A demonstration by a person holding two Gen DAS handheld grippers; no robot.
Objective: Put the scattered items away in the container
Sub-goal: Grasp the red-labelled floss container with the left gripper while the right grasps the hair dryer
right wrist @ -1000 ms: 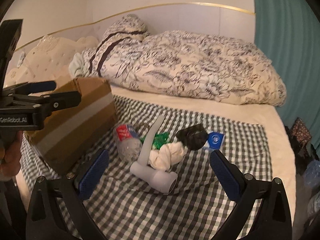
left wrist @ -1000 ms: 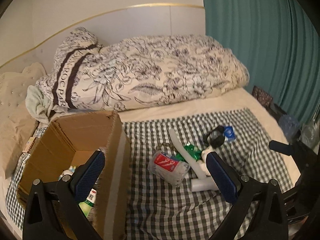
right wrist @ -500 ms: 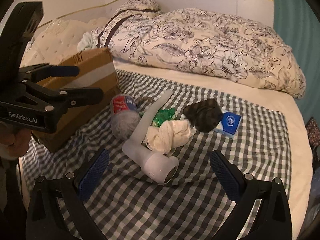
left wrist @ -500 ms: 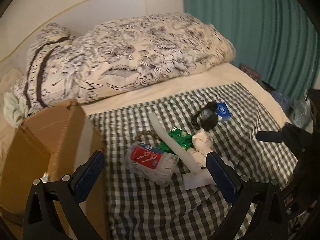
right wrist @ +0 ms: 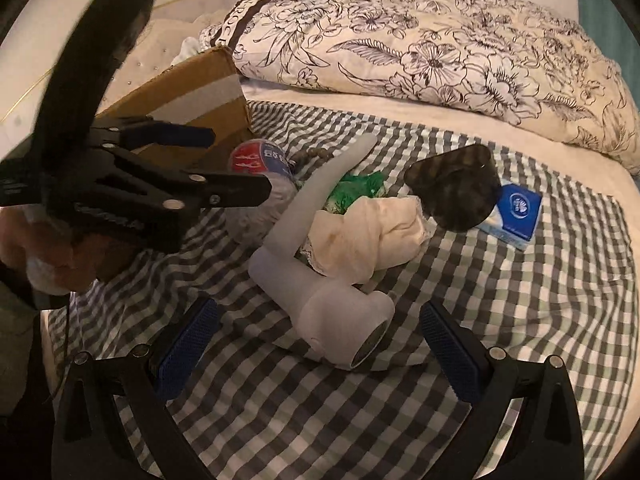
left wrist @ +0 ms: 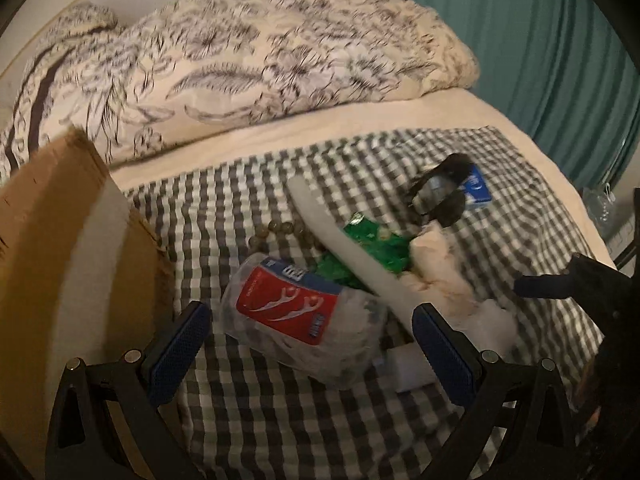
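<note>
A pile of items lies on the checked cloth point(left wrist: 280, 408) point(right wrist: 540, 300): a clear bag with a red label point(left wrist: 296, 312) point(right wrist: 256, 160), a white hair dryer point(right wrist: 324, 280) point(left wrist: 344, 248), a cream cloth point(right wrist: 372, 232) point(left wrist: 440, 276), a green wrapper point(left wrist: 372, 240) point(right wrist: 356, 188), a dark pouch point(right wrist: 456, 192) point(left wrist: 444, 196), a blue tissue pack point(right wrist: 516, 212) point(left wrist: 476, 188) and brown beads point(left wrist: 276, 230). The cardboard box point(left wrist: 56, 248) point(right wrist: 192, 100) stands left of them. My left gripper point(left wrist: 312, 348) is open, its fingers either side of the bag. My right gripper point(right wrist: 316, 352) is open just before the hair dryer's head.
A floral duvet point(left wrist: 248, 56) point(right wrist: 440, 44) is heaped along the back of the bed. A teal curtain point(left wrist: 540, 48) hangs at the right. The left gripper's body and the hand holding it point(right wrist: 52, 264) fill the left of the right wrist view.
Both grippers have moved closer to the pile. The left one has swung right, away from the box, and now frames the clear bag. Both stay open.
</note>
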